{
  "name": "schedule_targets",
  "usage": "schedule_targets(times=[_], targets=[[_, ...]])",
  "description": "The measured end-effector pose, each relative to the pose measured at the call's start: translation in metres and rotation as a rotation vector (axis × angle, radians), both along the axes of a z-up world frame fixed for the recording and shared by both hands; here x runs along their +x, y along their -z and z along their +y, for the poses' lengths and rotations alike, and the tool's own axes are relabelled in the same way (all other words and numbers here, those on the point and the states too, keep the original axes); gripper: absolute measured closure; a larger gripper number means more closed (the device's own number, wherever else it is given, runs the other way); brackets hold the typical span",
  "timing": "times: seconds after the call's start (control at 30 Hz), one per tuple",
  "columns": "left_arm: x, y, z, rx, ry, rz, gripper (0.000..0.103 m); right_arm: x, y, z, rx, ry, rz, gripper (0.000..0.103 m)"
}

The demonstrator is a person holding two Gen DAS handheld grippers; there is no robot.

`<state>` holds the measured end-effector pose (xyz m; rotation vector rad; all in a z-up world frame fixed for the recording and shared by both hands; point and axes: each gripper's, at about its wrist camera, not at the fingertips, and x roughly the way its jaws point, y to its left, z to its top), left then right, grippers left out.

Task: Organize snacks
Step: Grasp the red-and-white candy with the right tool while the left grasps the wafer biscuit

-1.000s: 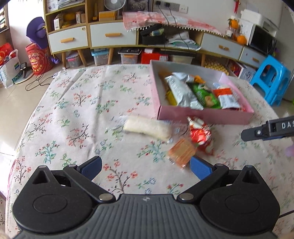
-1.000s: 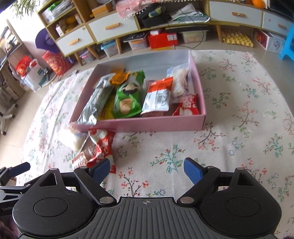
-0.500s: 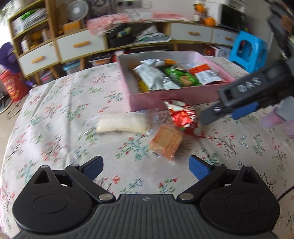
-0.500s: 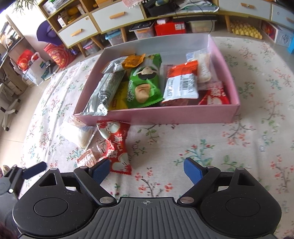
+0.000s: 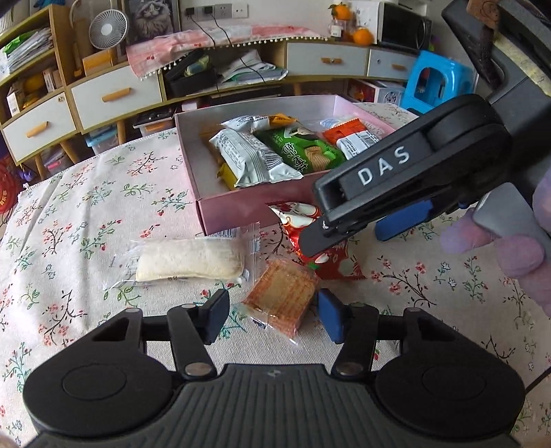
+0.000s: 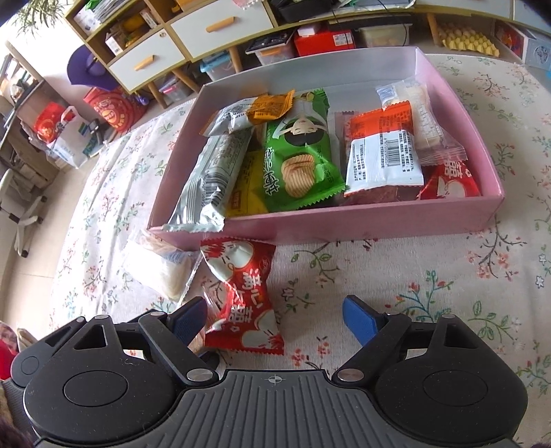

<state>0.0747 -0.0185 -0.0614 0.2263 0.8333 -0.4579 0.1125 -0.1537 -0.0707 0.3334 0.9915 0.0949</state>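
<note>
On the floral cloth in front of the pink box (image 5: 241,206) lie three loose snacks. They are a white bread packet (image 5: 189,258), an orange cracker packet (image 5: 282,299) and a red candy packet (image 5: 337,267). My left gripper (image 5: 273,318) straddles the cracker packet with its jaws closing; a gap still shows at the left pad. My right gripper (image 6: 272,320) hangs low over the red candy packet (image 6: 241,296), its jaws closing, with the packet between them and the right pad well clear. In the left wrist view the right gripper (image 5: 354,234) covers part of that packet. The pink box (image 6: 344,220) holds several packets.
A gloved hand (image 5: 516,248) holds the right gripper at the right edge. Beyond the table stand a long cabinet with drawers (image 5: 113,100), a fan (image 5: 108,29) and a blue stool (image 5: 437,82). Bags and a chair sit on the floor at left (image 6: 62,138).
The left gripper has dropped closer to the cracker packet and its jaws have narrowed around it. The right gripper has come in over the red packet, its jaws slightly narrower.
</note>
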Motion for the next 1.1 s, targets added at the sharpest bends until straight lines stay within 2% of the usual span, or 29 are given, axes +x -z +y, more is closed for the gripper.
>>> schedule_targets(times=[0.07, 0.1, 0.13, 0.17, 0.23, 0.43, 0.57, 0.6, 0.77, 0.8, 0.87, 0.9, 1.0, 1.1], targets=[[0.000, 0.000, 0.000, -0.005, 0.006, 0.002, 0.053, 0.001, 0.001, 0.000, -0.001, -0.004, -0.003, 0.039], [0.000, 0.000, -0.001, -0.005, 0.007, 0.004, 0.053, 0.002, 0.001, 0.001, -0.002, -0.007, -0.006, 0.043], [-0.001, -0.001, -0.002, -0.004, 0.008, 0.006, 0.055, 0.004, 0.000, 0.001, 0.000, -0.013, -0.008, 0.052], [-0.002, -0.001, -0.002, -0.005, 0.008, 0.009, 0.060, 0.004, 0.001, 0.001, 0.008, -0.020, -0.010, 0.065], [-0.002, -0.003, -0.004, -0.003, -0.006, 0.019, 0.062, 0.009, 0.002, 0.002, 0.028, -0.029, 0.001, 0.076], [-0.010, -0.007, -0.003, 0.026, -0.101, 0.066, 0.063, 0.003, -0.004, -0.001, -0.058, -0.026, 0.008, 0.077], [-0.015, -0.011, 0.004, 0.005, -0.151, 0.123, 0.063, -0.006, -0.005, -0.011, -0.108, -0.026, 0.020, 0.077], [-0.014, -0.012, 0.007, -0.007, -0.148, 0.141, 0.063, -0.009, -0.005, -0.014, -0.121, -0.026, 0.020, 0.077], [-0.014, -0.011, 0.014, -0.038, -0.136, 0.157, 0.043, -0.020, -0.001, -0.029, -0.122, -0.035, 0.021, 0.073], [-0.015, -0.010, 0.014, -0.039, -0.127, 0.154, 0.043, -0.022, 0.000, -0.033, -0.117, -0.033, 0.025, 0.071], [-0.015, -0.010, 0.012, -0.029, -0.103, 0.145, 0.040, -0.024, 0.001, -0.038, -0.105, -0.020, 0.031, 0.058], [-0.016, -0.010, 0.010, -0.022, -0.095, 0.140, 0.039, -0.025, 0.001, -0.039, -0.099, -0.017, 0.030, 0.056], [-0.014, -0.008, 0.001, -0.001, -0.089, 0.136, 0.038, -0.025, 0.000, -0.038, -0.103, -0.022, 0.029, 0.054], [-0.013, -0.007, -0.003, 0.019, -0.089, 0.130, 0.045, -0.025, 0.000, -0.035, -0.118, -0.025, 0.027, 0.054]])
